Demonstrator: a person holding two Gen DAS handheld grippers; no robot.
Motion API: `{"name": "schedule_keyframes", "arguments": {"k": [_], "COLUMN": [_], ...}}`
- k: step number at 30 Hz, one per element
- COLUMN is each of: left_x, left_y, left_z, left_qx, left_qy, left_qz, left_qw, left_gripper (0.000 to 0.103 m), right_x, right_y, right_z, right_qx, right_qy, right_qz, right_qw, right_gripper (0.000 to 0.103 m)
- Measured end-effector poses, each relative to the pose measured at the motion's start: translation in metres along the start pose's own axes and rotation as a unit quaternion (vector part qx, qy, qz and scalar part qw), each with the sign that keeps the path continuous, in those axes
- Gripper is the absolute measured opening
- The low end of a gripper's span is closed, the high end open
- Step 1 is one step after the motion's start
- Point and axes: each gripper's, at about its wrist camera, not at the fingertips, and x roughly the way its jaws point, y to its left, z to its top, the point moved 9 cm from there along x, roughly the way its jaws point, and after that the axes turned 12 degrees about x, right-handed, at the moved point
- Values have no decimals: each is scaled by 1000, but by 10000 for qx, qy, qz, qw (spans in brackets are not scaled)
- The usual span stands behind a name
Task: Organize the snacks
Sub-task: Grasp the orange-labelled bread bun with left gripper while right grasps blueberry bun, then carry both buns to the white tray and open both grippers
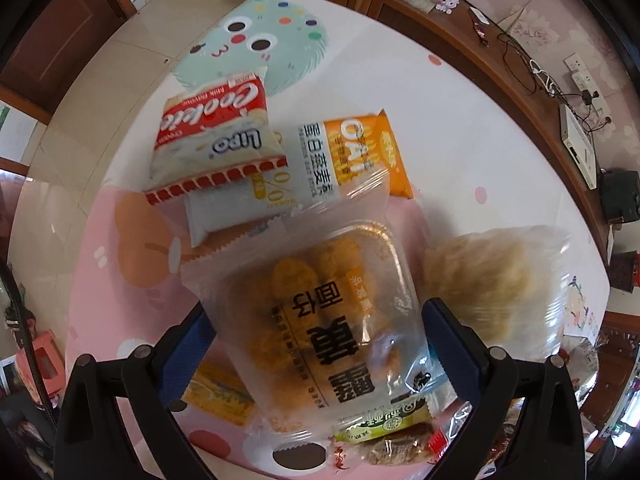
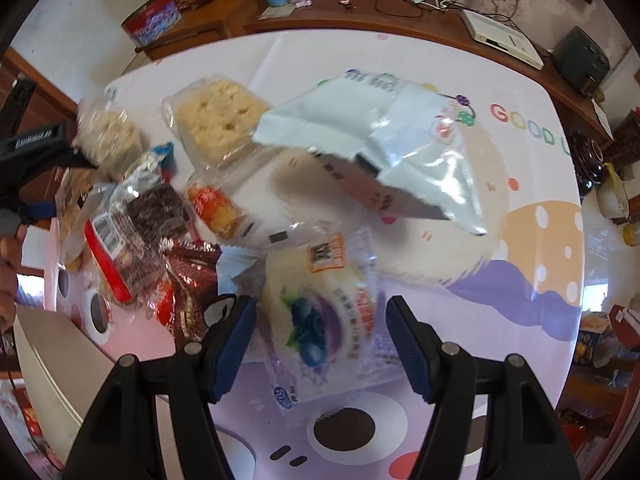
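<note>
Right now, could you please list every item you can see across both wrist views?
Clear pastry pack: one, orange pieces, between left claw fingers.
Cookie pack: one, red-white, on the oat pack.
Oat pack: one, white-orange, mid-table.
Puffed cake bag: one, beige, right of pastry.
Blueberry bun pack: one, white-purple, between right claw fingers.
Silver bag: one, beyond bun.
Cracker pack: one, pale yellow.
Brownie pack: one, dark.
Tablecloth: cartoon print.
Left claw: open.
Right claw: open.
</note>
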Motion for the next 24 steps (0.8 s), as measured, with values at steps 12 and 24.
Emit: {"name": "schedule_keyframes", "arguments": {"k": [12, 24], "left_x": [0, -121], "left_y": [-13, -30], "left_z": [-22, -56], "left_qx": [388, 1650], "left_qy": [-109, -1105], "left_qz": [9, -219], "left_qw": [9992, 9798], "left_gripper": [64, 63], "right_x": [-7, -89], "right_y": [8, -7], "right_z": [-18, -38], "right_qx": [-43, 636], "right_qy": [-129, -851], "right_qz": [-145, -48], "right_qw": [9998, 9943], "right_gripper": [48, 46]}}
